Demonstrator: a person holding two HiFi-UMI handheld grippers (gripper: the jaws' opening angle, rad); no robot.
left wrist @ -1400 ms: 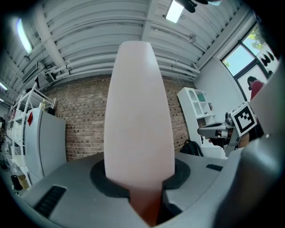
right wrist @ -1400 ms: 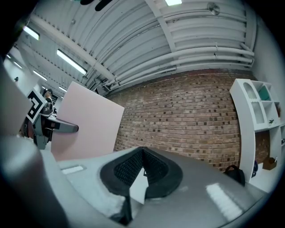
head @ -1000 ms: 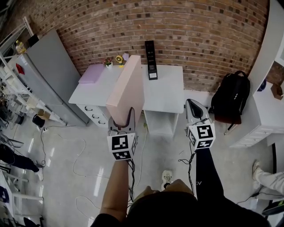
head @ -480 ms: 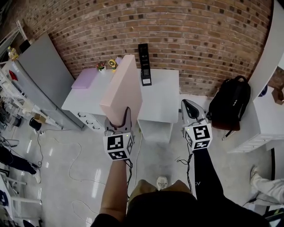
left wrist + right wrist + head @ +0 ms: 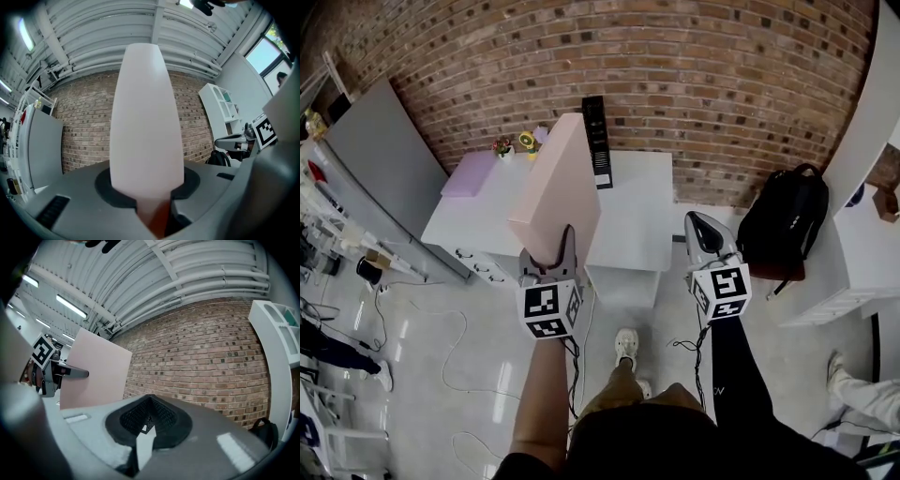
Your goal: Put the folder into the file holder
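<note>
A stiff pale pink folder [image 5: 558,192] stands upright on edge, and my left gripper [image 5: 555,246] is shut on its lower edge. In the left gripper view the folder [image 5: 146,122] fills the middle, pinched between the jaws. The black file holder [image 5: 597,141] stands upright at the back of the white table [image 5: 633,220], just beyond the folder's top. My right gripper [image 5: 703,230] hangs over the floor in front of the table's right side, shut with nothing in it. The right gripper view shows the folder [image 5: 96,369] to its left.
A purple box [image 5: 469,173] and small ornaments [image 5: 516,143] sit at the table's far left. A black backpack [image 5: 778,225] leans by the brick wall at the right, beside a white cabinet [image 5: 853,262]. A grey cabinet [image 5: 366,141] stands left. Cables [image 5: 455,328] trail on the floor.
The table and file holder have drawn nearer and shifted left as the person steps forward. The left gripper still holds the folder upright; the right gripper stays shut.
</note>
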